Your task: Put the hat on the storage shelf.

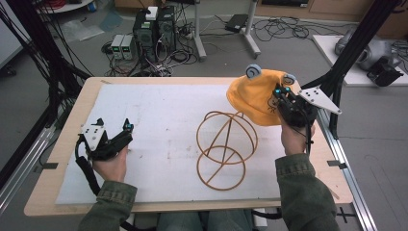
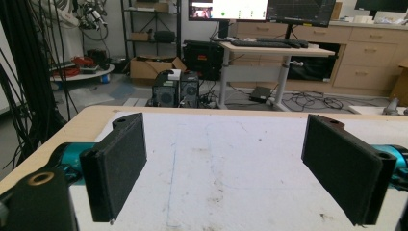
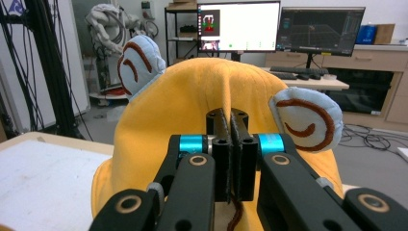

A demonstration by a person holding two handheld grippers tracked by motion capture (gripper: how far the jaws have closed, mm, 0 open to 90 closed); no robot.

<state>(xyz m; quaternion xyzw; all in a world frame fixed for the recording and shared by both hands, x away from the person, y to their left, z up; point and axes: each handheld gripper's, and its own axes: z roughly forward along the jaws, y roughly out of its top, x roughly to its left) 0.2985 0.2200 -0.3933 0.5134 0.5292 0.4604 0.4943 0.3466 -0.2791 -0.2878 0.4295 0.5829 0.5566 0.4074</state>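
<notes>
Two grippers in play, one loaded. I have the right gripper (image 1: 285, 97) clamped hard on a fold of the yellow hat (image 1: 255, 98), jaws pressed together with fabric between them; hat hangs lifted near the table's (image 1: 57, 159) far right corner. Left gripper (image 1: 114, 129) sits idle near the left edge, jaws spread wide apart, nothing between them.

My read: the step is draping the hat over the wire stand (image 1: 225, 147), which stands right of centre on the white mat (image 1: 144, 125), just beside the hat. To do it well, I'd carry the hat's open rim over the top hoop before lowering, and keep the pinch at the crown so the rim falls open. Left gripper could hold the stand's base ring; it looks light and likely to tip or slide.

Materials, big to small:
- table: pale wood rim, mat on top matte white, scuffed and stained
- hat: soft knit or fleece, limp, folds easily
- stand: thin tan hoops, crossed rings on a round base, rigid, mostly air
- ears (image 3: 139, 65): padded pale blue, brown spiral stitching
- jaw pads: flat black, fine-textured rubbery faces
</notes>
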